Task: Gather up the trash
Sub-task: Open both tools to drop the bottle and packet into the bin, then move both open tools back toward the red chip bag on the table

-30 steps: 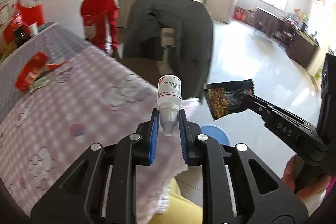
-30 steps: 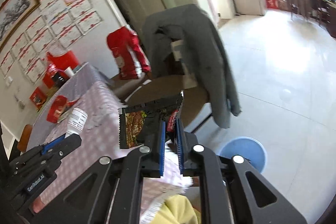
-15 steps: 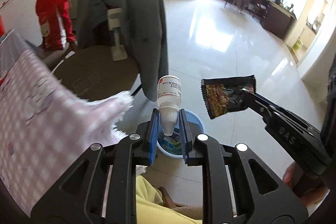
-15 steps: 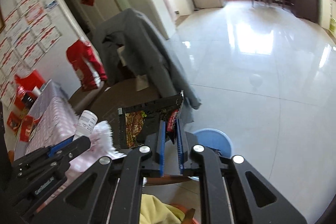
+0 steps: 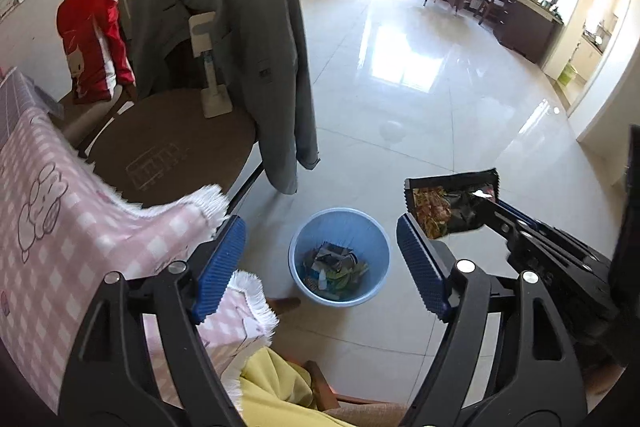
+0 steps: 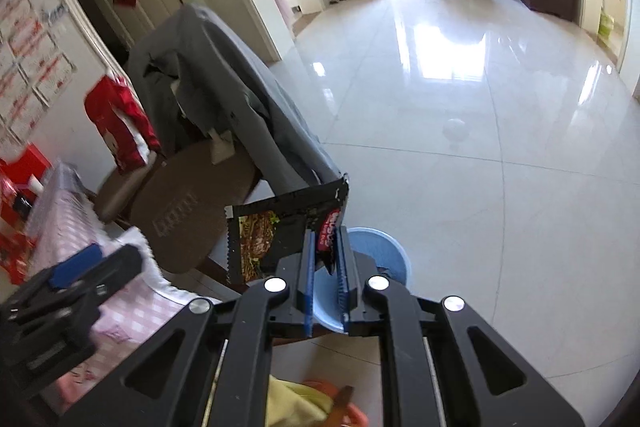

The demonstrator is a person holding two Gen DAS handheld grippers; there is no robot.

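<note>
My left gripper (image 5: 320,263) is open and empty, held above a blue trash bin (image 5: 374,243) on the floor. The bin holds several scraps of trash (image 5: 332,269). My right gripper (image 6: 326,247) is shut on a black snack wrapper (image 6: 276,227). The wrapper also shows in the left wrist view (image 5: 448,205), to the right of the bin and above it. The bin shows in the right wrist view (image 6: 384,247) just behind the right fingers. The white bottle is no longer in view.
A round brown chair seat (image 5: 172,143) with a grey jacket (image 5: 248,39) over its back stands left of the bin. A table with a pink checked cloth (image 5: 72,227) lies at the left. Shiny tiled floor (image 5: 440,99) stretches beyond.
My left gripper has opened and the white bottle it held is gone from its jaws. Both grippers have swung from the table to over the bin. The right still holds the wrapper.
</note>
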